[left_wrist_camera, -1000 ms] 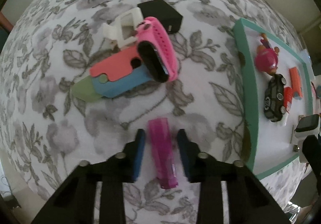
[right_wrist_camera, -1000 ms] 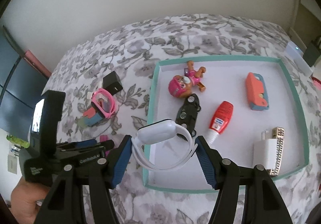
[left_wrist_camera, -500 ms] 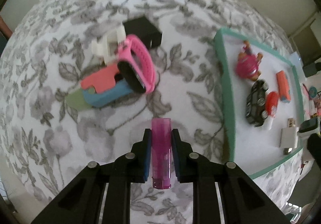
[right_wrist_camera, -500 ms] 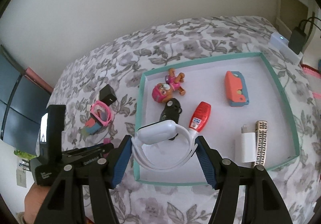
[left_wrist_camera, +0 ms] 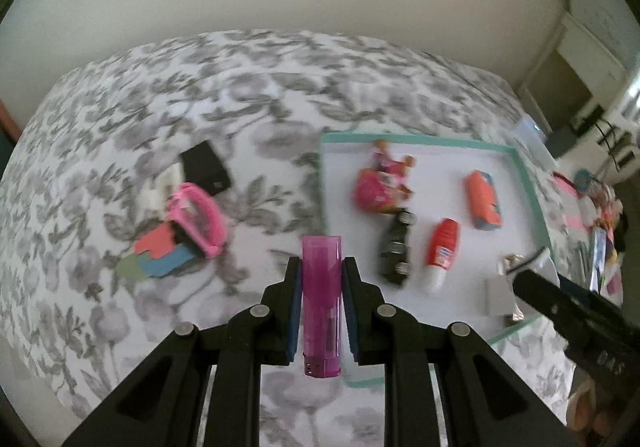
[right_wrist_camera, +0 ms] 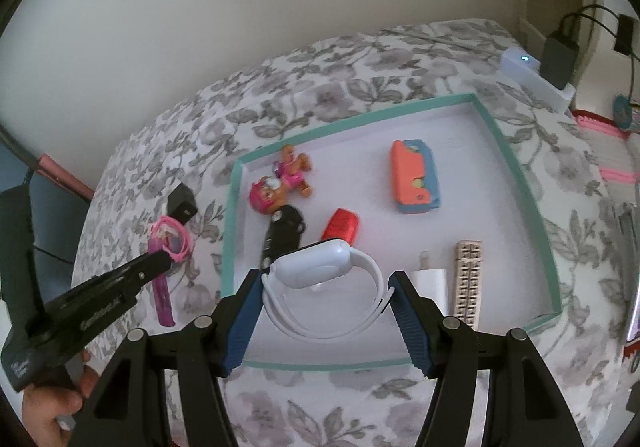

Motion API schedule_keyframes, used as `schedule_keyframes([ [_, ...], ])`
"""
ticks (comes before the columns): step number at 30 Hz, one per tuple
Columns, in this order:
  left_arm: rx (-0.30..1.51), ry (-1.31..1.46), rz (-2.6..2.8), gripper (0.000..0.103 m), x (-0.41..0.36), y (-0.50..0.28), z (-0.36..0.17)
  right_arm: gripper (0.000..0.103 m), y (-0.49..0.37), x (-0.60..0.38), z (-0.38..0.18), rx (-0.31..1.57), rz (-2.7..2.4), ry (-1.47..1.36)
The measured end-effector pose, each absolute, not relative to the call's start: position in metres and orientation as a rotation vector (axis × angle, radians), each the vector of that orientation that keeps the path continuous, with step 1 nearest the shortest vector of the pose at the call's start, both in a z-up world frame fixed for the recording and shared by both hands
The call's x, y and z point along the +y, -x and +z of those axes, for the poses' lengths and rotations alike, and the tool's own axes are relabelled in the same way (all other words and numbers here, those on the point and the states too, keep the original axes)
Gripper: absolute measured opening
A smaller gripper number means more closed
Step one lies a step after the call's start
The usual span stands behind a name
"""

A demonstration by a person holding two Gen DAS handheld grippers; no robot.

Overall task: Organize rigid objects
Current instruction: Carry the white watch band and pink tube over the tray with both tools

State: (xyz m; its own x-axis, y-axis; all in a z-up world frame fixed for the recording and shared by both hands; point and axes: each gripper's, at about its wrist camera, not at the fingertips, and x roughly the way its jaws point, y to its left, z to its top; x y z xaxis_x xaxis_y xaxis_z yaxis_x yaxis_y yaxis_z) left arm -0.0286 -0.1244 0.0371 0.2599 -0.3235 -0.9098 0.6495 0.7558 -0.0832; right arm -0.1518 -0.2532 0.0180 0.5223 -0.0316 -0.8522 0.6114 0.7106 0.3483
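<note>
Currently we are seeing the left gripper clamping a purple lighter, lifted over the floral bedspread just left of the teal tray. We are also seeing the right gripper squeezing a white smartwatch above the tray's near edge.
</note>
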Motion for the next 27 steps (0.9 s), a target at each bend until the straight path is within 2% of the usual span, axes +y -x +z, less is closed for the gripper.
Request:
schedule_keyframes([
  [14,1.188,-0.493,-0.721,0.02,-0.154,0.053,-0.009,0.067,0.203,-0.314,-0.013,1.016,-0.658,-0.765],
  [27,1.266,-0.533,-0.687,0.02,-0.158,0.047,-0.043,0.067,0.2,-0.319,-0.035,1.079,-0.674,-0.76],
])
